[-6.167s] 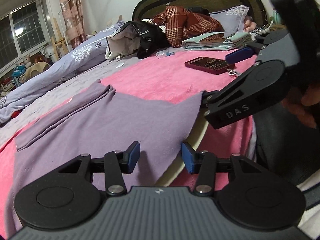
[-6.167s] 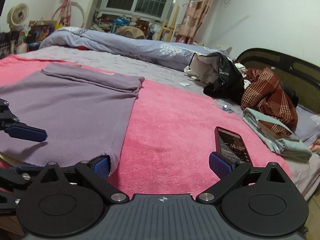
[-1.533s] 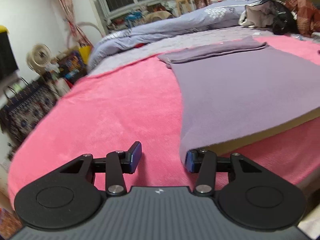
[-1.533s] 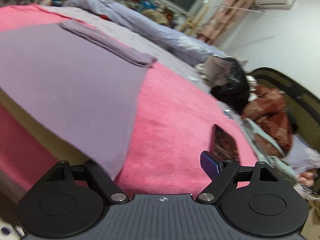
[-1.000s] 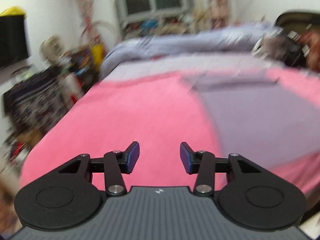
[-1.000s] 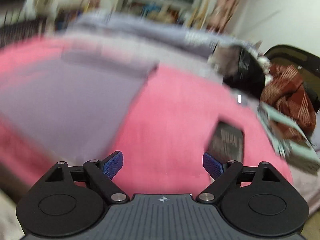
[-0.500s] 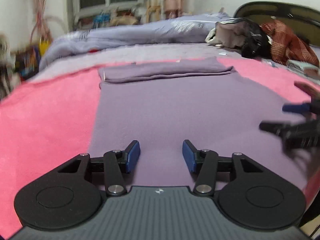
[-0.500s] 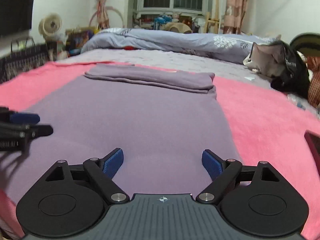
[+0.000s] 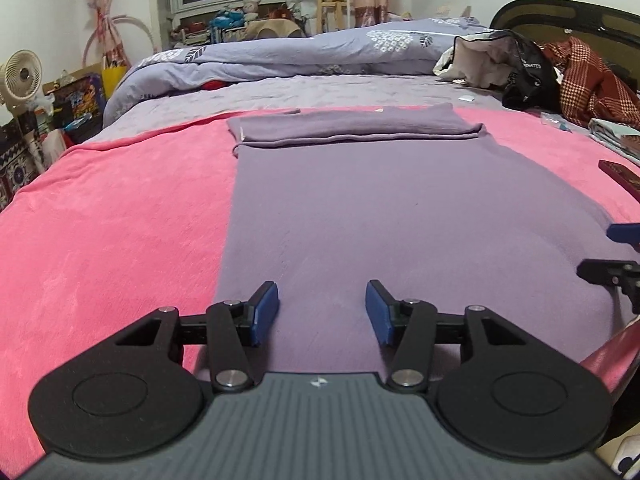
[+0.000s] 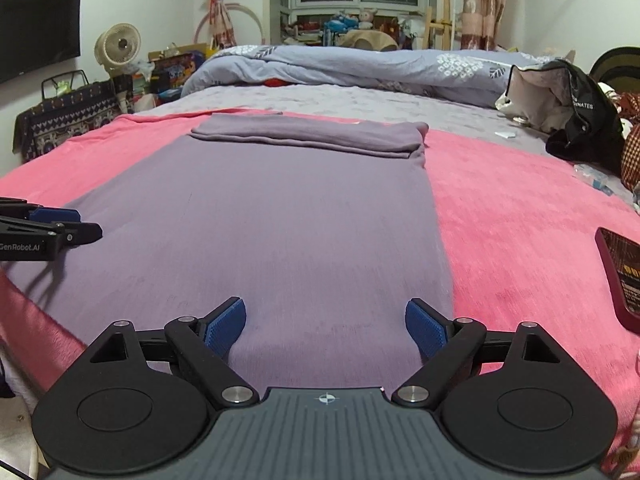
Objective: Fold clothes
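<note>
Purple garment [image 9: 400, 208] spread flat on pink blanket [image 9: 120, 216], far end folded over (sleeves tucked)

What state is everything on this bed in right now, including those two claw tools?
Purple garment: spread flat, far end folded over.
Left gripper: open, empty, over the garment's near edge.
Right gripper: open wide, empty.
Phone: lying flat on the pink blanket.
Duvet: bunched up.

You have a plain mauve garment [image 9: 392, 208] on a bright pink blanket [image 9: 120, 232]. Along the bed's far edge lies a lilac duvet [image 9: 320, 52] with a white leaf print. At the right edge sit a red-and-cream checked cloth [image 9: 584, 80] and a dark red phone [image 10: 620, 272]. Your fingers [image 10: 226, 326] have blue pads on black arms.
</note>
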Demonstrator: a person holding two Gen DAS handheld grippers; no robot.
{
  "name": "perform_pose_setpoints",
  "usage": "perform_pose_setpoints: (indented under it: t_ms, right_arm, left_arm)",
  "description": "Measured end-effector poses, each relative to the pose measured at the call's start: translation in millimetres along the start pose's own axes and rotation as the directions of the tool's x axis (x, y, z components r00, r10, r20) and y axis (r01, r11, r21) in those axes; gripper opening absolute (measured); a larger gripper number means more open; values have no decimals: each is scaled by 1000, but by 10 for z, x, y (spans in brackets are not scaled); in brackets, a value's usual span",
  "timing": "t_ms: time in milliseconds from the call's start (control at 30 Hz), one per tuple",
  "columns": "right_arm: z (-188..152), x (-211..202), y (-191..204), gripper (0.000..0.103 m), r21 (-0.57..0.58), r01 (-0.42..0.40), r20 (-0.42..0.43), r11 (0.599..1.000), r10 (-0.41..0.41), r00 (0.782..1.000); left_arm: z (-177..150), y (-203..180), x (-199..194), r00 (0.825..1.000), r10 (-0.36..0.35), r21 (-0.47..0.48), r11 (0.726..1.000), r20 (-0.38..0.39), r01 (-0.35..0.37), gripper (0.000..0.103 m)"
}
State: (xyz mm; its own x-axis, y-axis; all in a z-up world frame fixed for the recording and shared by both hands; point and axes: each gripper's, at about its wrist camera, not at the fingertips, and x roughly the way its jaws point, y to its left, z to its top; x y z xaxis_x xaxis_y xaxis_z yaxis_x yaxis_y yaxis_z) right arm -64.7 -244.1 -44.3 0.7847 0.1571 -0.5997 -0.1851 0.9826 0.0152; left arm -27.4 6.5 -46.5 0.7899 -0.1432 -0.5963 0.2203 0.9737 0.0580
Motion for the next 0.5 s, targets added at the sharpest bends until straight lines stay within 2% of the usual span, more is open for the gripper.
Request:
perform_pose_setpoints:
  t_ms: [500]
  right_arm:
    - [-152,-180,-98,91,-53,-12,-63,999,9,998]
  left_arm:
    - [-162,127,-268,1000,3,3,1000,-30,-3,55]
